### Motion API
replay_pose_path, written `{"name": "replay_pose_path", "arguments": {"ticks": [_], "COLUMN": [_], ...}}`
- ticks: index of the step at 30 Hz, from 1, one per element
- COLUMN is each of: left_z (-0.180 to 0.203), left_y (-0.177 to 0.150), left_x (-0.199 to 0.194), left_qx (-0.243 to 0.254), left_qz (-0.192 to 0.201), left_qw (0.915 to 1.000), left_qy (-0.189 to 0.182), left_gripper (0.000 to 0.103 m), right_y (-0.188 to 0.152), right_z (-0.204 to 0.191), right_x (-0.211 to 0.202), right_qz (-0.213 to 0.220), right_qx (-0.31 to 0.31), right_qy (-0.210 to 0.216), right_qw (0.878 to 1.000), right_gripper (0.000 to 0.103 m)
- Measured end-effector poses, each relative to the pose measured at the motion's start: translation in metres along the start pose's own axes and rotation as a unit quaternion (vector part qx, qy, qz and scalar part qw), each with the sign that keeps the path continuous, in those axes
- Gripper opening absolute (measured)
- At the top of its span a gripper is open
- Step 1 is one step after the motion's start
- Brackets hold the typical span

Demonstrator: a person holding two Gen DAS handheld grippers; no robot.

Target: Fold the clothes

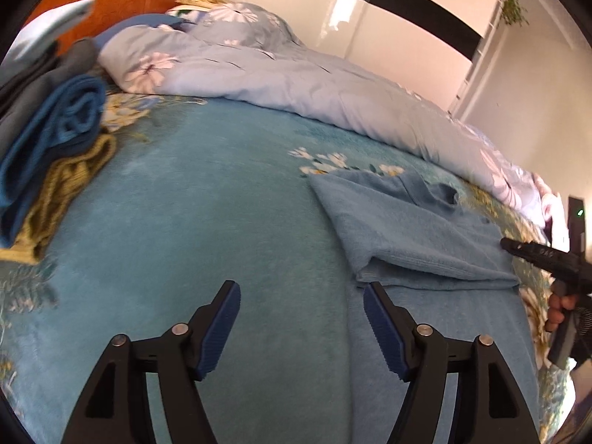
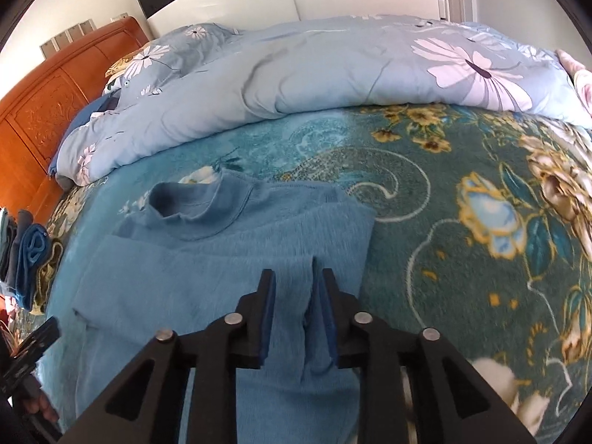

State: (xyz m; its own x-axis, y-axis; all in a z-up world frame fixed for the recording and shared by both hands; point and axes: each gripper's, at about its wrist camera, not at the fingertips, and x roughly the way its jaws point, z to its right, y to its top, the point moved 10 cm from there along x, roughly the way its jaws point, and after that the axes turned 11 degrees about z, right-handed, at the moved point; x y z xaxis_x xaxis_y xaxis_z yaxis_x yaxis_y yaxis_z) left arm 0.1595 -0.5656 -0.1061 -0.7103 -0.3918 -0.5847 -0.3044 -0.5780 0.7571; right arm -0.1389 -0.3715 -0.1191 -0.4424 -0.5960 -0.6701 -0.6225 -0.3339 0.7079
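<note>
The blue sweater (image 2: 222,259) lies flat on the teal floral blanket (image 2: 462,222) of the bed, partly folded. Its collar (image 2: 192,203) points toward the rolled light-blue quilt (image 2: 296,74) at the far side, and its long axis runs from that collar down to the near edge of the bed. In the left wrist view the sweater (image 1: 407,233) shows a folded hem edge near the camera.

The right gripper (image 2: 294,288) stands narrow; a raised ridge of the sweater cloth sits between its pads, against the right one, and the other pad does not seem to press it. The left gripper (image 1: 301,296) is wide, with nothing between its fingers, above the bare blanket just left of the sweater.

Much free blanket lies to the left of the sweater. At the far left, near the wooden headboard (image 2: 44,118), a pile of folded clothes (image 1: 55,140) rests.
</note>
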Motion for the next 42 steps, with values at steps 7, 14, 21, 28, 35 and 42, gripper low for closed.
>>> {"name": "replay_pose_path", "arguments": {"ticks": [7, 14, 21, 28, 35, 42], "left_z": [-0.015, -0.017, -0.019, -0.019, -0.021, -0.021], "left_y": [0.002, -0.003, -0.006, -0.007, -0.008, -0.015], "left_x": [-0.012, -0.010, -0.007, -0.005, -0.005, -0.002], "left_qx": [-0.021, -0.031, -0.028, -0.029, -0.030, -0.029], "left_qz": [0.007, 0.002, 0.000, -0.003, -0.004, -0.012], "left_qw": [0.9998, 0.9995, 0.9996, 0.9996, 0.9995, 0.9995], "left_qy": [0.004, 0.002, 0.006, 0.007, 0.006, 0.005], "left_gripper": [0.074, 0.074, 0.074, 0.074, 0.074, 0.074], "right_y": [0.000, 0.000, 0.013, 0.028, 0.012, -0.005], "right_z": [0.002, -0.009, -0.008, 0.011, -0.001, 0.002], "right_x": [0.012, 0.007, 0.003, 0.007, 0.004, 0.006], "right_qz": [-0.007, -0.002, 0.014, 0.020, 0.006, -0.009], "right_qx": [0.016, 0.003, -0.040, 0.002, -0.004, -0.006], "right_qy": [0.012, 0.031, 0.005, 0.000, 0.023, 0.014], "right_qw": [1.000, 1.000, 0.999, 1.000, 1.000, 1.000], "right_gripper": [0.029, 0.007, 0.001, 0.001, 0.003, 0.024]}}
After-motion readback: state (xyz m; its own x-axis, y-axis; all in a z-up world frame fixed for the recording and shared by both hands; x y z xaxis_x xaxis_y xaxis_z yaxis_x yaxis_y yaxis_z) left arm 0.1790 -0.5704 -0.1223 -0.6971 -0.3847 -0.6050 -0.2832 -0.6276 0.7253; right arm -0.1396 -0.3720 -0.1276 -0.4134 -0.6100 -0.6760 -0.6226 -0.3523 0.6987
